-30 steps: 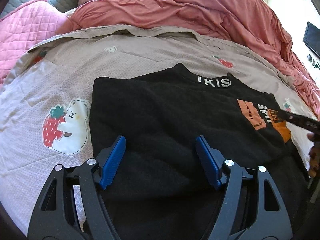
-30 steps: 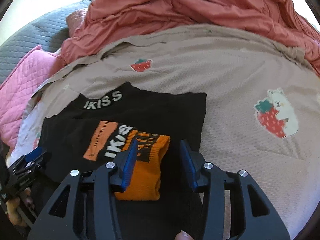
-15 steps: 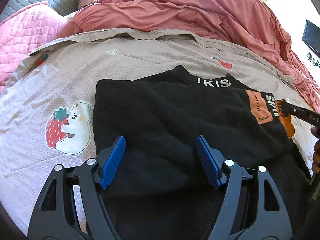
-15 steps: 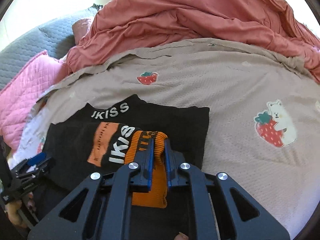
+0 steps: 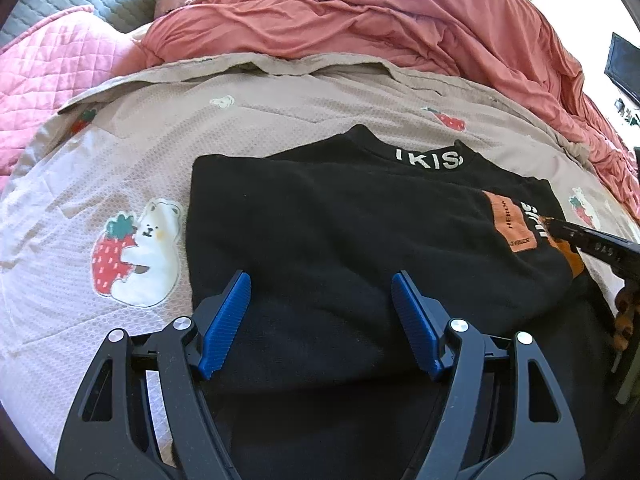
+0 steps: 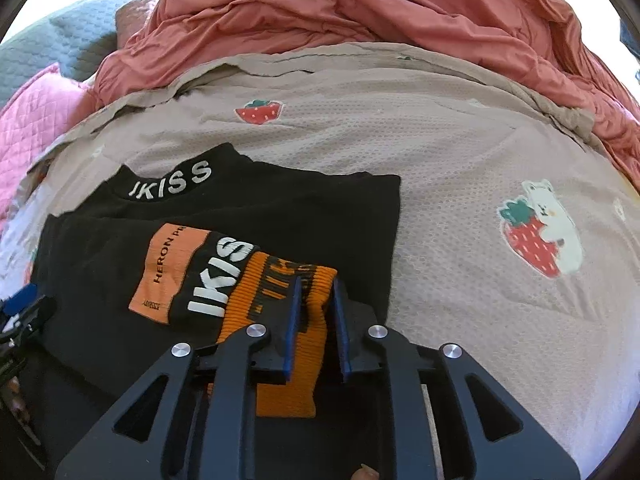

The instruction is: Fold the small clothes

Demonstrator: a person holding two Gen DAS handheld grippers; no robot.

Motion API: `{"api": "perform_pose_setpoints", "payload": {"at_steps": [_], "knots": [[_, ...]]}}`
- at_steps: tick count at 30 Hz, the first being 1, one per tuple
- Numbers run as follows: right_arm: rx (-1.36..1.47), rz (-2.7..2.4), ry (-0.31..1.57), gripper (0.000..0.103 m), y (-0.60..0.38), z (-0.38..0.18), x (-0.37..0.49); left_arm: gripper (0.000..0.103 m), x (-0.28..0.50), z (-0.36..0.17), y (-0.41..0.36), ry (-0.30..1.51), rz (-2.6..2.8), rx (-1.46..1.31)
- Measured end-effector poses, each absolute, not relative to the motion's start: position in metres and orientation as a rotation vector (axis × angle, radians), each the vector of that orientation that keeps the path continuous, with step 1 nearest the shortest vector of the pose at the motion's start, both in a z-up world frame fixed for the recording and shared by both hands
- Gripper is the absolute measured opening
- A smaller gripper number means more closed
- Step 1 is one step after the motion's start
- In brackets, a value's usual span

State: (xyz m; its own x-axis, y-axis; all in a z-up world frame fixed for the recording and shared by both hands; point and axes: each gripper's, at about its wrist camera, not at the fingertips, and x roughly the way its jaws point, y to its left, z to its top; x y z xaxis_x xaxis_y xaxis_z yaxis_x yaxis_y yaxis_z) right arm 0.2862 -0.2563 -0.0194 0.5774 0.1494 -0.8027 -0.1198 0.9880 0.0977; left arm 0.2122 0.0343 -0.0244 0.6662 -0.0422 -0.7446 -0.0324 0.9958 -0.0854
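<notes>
While the left gripper hovers released over the black sweater, the right gripper, jaws easing apart, still pinches the orange cuff, likely to fold that sleeve

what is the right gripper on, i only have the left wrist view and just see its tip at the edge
Observer: The right gripper has the sweater's orange cuff bunched between its pads, and its jaws are opening.
Operator: is that cuff lying on the sweater or off on the blanket
Observer: On the sweater. The sleeve lies folded across the black front, and the cuff stops short of the blanket.
Operator: any print on the sleeve
Observer: White letters reading IKISS, beside an orange label that starts HERON.
</notes>
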Motion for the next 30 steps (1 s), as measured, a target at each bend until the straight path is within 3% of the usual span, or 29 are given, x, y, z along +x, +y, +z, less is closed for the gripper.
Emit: {"api": "perform_pose_setpoints", "payload": {"at_steps": [5,11,18,30], "knots": [[0.054,0.192,0.866,0.031,-0.258,0.004,0.258,0.065,0.195,-0.009,0.029,0.815,-0.010,-0.069],[-0.006,0.325,0.854,0.036,-0.227,0.010,0.227,0.065,0.185,-0.002,0.017,0.809,-0.050,-0.056],[-0.058,0.319,0.961,0.039,-0.206,-0.017,0.228,0.065,0.192,-0.028,0.009,0.926,-0.075,-0.057],[0.016,0.319,0.974,0.042,-0.214,-0.018,0.228,0.065,0.191,-0.022,0.012,0.898,-0.089,-0.092]]}}
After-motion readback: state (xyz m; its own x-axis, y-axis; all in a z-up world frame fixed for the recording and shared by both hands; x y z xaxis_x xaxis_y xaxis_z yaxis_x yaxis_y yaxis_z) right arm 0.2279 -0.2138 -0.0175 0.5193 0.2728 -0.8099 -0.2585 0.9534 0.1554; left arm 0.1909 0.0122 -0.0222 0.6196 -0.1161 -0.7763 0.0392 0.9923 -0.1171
